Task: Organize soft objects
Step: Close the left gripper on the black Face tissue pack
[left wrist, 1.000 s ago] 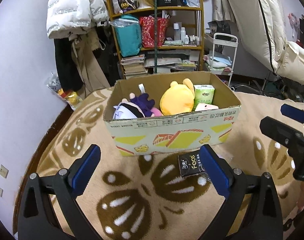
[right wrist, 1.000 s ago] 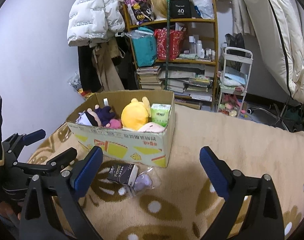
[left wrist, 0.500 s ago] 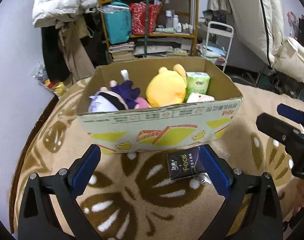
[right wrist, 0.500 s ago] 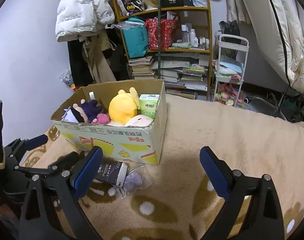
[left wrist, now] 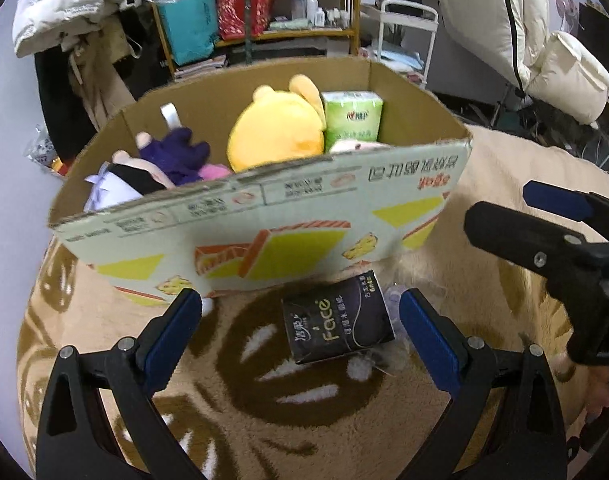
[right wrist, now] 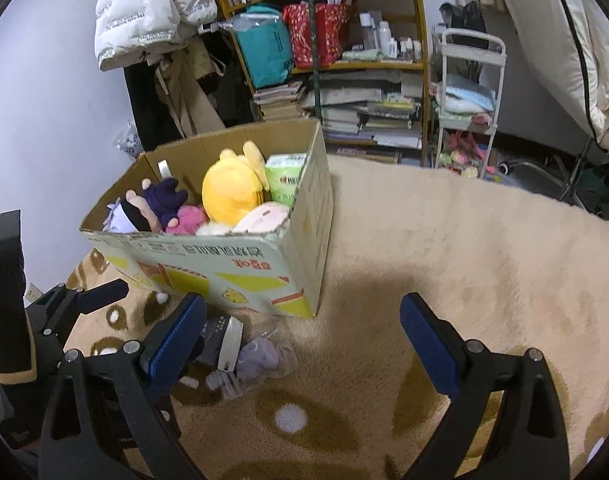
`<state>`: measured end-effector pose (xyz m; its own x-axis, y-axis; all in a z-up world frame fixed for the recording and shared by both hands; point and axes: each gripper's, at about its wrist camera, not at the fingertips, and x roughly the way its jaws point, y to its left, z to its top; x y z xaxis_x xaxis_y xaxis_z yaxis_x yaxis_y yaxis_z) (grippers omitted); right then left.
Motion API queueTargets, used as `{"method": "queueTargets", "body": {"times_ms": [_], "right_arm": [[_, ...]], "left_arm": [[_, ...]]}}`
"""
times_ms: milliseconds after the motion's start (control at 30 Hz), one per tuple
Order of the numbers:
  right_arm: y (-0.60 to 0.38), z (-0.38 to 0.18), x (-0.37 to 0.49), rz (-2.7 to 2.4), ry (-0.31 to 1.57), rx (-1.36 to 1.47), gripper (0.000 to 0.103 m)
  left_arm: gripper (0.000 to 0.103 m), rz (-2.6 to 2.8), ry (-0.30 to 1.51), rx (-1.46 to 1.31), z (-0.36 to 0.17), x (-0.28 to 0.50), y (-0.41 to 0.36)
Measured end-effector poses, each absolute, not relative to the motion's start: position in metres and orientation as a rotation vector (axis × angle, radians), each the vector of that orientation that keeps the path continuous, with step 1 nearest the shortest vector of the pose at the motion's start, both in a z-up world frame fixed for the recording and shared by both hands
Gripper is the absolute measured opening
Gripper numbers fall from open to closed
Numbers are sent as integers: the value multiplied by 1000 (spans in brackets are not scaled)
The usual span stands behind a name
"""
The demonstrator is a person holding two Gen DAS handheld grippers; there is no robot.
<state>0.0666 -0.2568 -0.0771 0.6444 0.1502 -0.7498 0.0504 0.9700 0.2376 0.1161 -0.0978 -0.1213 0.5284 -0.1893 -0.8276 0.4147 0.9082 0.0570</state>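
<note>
Left wrist view: a fluffy beige rug with dark brown flower patterns (left wrist: 288, 392) carries everything. On it stands an open corrugated cardboard box with yellow and orange print (left wrist: 264, 232), already holding a round yellow plush (left wrist: 278, 136), a purple plush doll (left wrist: 176, 156), a pale pink plush (right wrist: 264, 216) and a green soft tissue pack (left wrist: 352, 120).

Just before the box's near wall, toward its right corner, lies a black, glossy, rectangular tissue pack printed "Face" (left wrist: 338, 322), and beside it a small lilac plush in a crinkly clear bag (right wrist: 258, 356); these look like the soft things not yet sorted.

The left hand-held gripper (left wrist: 300, 328) hovers with its blue pads spread wide either side of the black pack, touching nothing. The right hand-held gripper (right wrist: 302, 336) is likewise spread wide and empty over bare rug beside the box.

Judging by this, the step in hand is reaching for the black pack; next, the left one should lower, close across the pack's narrow sides, and lift over the wall. The film may slip.
</note>
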Motion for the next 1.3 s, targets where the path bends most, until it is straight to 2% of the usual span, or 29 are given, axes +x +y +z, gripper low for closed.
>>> {"method": "queueTargets", "body": {"times_ms": [367, 400, 467, 500, 533, 567, 833, 1300], "right_arm": [[-250, -100, 81, 95, 959, 256, 102], [-250, -102, 82, 98, 966, 256, 102], [-250, -105, 82, 104, 979, 259, 102], [-249, -106, 83, 108, 984, 261, 102], [-248, -107, 83, 111, 989, 263, 102], [-247, -108, 84, 115, 994, 264, 102], [-235, -116, 88, 162, 1038, 256, 101], [-225, -146, 93, 212, 1173, 257, 86]], "left_arm": [[97, -381, 1054, 233, -146, 130, -101], [94, -383, 1058, 228, -147, 130, -101], [80, -396, 1076, 213, -150, 131, -101], [76, -398, 1087, 209, -152, 131, -102], [67, -403, 1100, 205, -154, 131, -101], [64, -402, 1114, 205, -156, 131, -101], [64, -346, 1115, 279, -156, 123, -99], [64, -257, 1174, 269, -161, 116, -55]]}}
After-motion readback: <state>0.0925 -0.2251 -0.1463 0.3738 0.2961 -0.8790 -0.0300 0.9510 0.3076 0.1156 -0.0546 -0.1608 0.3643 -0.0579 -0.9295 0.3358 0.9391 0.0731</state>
